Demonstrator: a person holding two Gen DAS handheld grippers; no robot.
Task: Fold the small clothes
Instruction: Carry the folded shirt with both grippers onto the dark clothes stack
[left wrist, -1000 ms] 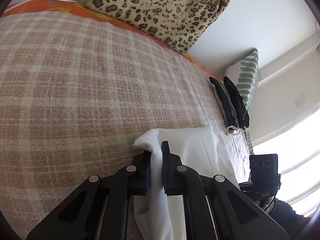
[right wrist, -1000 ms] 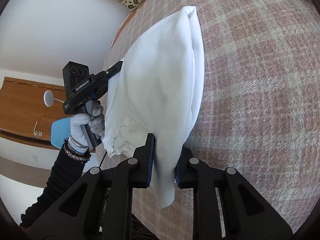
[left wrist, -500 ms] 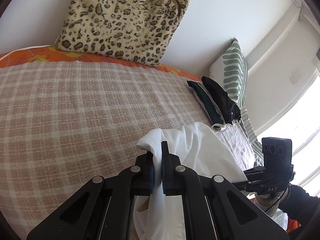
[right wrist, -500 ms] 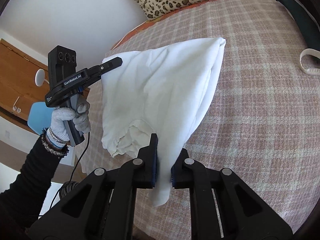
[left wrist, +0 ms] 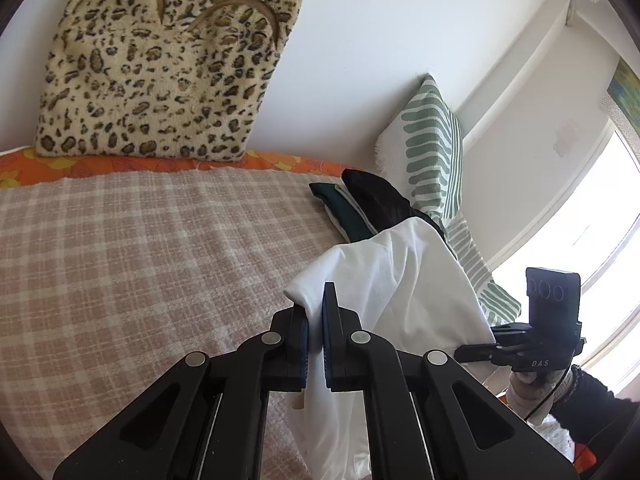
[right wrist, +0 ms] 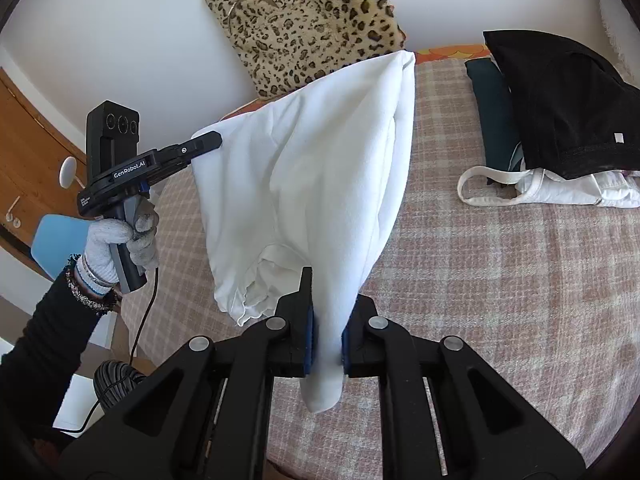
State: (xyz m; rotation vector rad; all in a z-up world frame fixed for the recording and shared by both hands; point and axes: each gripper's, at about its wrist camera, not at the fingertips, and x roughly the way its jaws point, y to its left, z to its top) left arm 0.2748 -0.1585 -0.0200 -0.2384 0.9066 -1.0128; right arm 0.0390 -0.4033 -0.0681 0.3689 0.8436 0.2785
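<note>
Garment [right wrist: 320, 168]: plain white. Blanket [left wrist: 140, 248]: pink-brown with cream check; sheet edge [left wrist: 120, 164]: orange with yellow floral print; cushion [left wrist: 160, 60]: tan leopard spots; pillow [left wrist: 432, 160]: white with green stripes. Folded pile [right wrist: 560, 108]: black, dark green, white; grippers [right wrist: 326, 336]: black, blue pads.

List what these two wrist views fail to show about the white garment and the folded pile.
- White cotton garment: its kind; it hangs bunched between the left gripper and right gripper.
- Garment's lower hem: left wrist view, behind the left gripper's black fingers.
- Pile of dark folded clothes: left wrist view, near end covered by the garment; piece count unclear.
- Black top piece: right wrist view, cut by the frame edge.
</note>
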